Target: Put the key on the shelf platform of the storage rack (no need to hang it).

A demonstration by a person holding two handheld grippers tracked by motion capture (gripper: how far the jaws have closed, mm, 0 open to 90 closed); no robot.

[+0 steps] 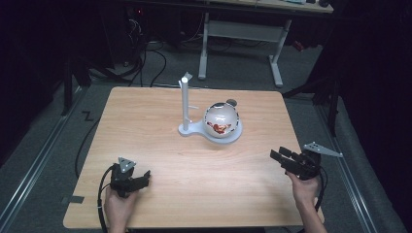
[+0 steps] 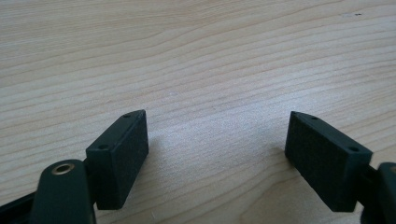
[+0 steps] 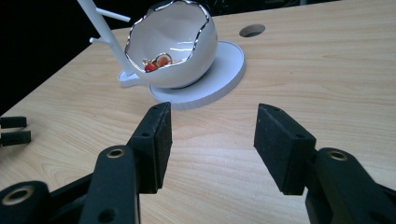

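Both grippers' fingers [image 3: 156, 140] spread wide, empty; egg-shaped bowl [image 3: 175, 49] well ahead of them.

Landmark: egg-shaped bowl [image 1: 222, 120], near the middle of the table [image 1: 160, 194], slightly toward the far edge.
- Round base plate [image 1: 232, 136]: directly under the bowl.
- Upright post with pegs [image 1: 185, 104]: just left of the bowl, rising from the same base.
- Small trinkets [image 3: 156, 62]: inside the bowl.
- Round hole in tabletop [image 1: 231, 102]: just behind the bowl.
- Left gripper [image 1: 145, 178]: well apart, before and left of the bowl, near the table's front edge.
- Right gripper [image 1: 279, 156]: before and right of the bowl, near the right edge.
- Desk frame [image 1: 240, 34]: on the floor, well behind the bowl.
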